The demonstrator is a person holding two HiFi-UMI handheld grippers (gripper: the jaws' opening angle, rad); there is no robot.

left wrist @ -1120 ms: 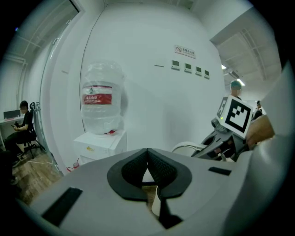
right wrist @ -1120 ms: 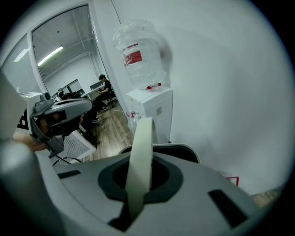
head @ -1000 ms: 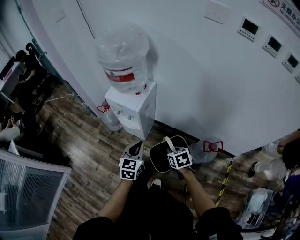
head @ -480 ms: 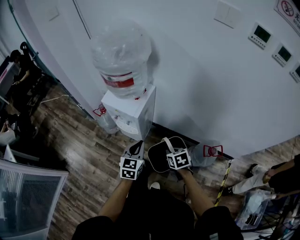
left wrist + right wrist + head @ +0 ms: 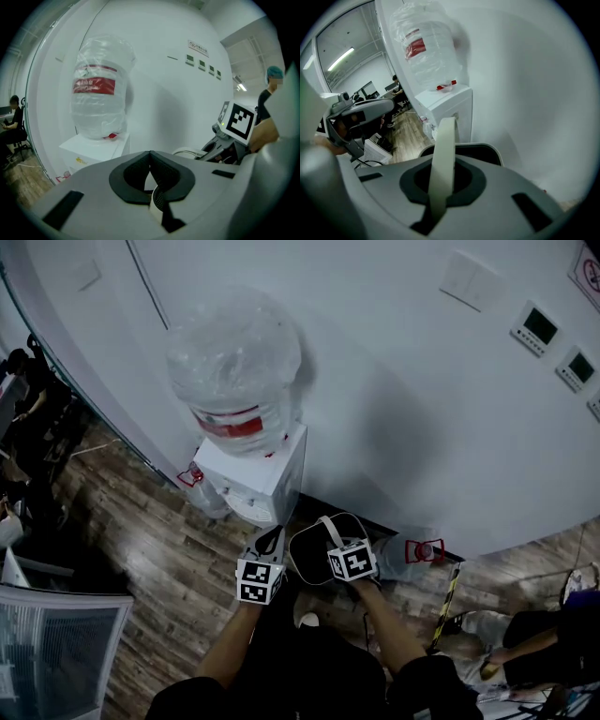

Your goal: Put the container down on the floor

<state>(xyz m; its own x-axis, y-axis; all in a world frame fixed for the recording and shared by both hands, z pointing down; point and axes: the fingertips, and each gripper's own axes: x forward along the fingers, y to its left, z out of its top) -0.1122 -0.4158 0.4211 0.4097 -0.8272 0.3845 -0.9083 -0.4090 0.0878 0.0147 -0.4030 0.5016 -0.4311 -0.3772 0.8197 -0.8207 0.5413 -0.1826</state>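
Red label (image 5: pixel 93 86) on the water bottle (image 5: pixel 99 115) beyond the jaws is unreadable; right gripper (image 5: pixel 442 182) clamps the black container's (image 5: pixel 307 557) cream handle (image 5: pixel 445 136); left gripper (image 5: pixel 150 164) jaws meet

The wooden floor (image 5: pixel 159 549) carries a white water dispenser (image 5: pixel 255 482) and a clear bottle (image 5: pixel 405 553).

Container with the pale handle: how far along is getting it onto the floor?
Done: the right tool is shut on the pale handle of the container, so it is lifted. In hand: it hangs above the wooden floor, near the water dispenser. Left: lowering it to the floor and letting go. The left tool is shut and looks empty.
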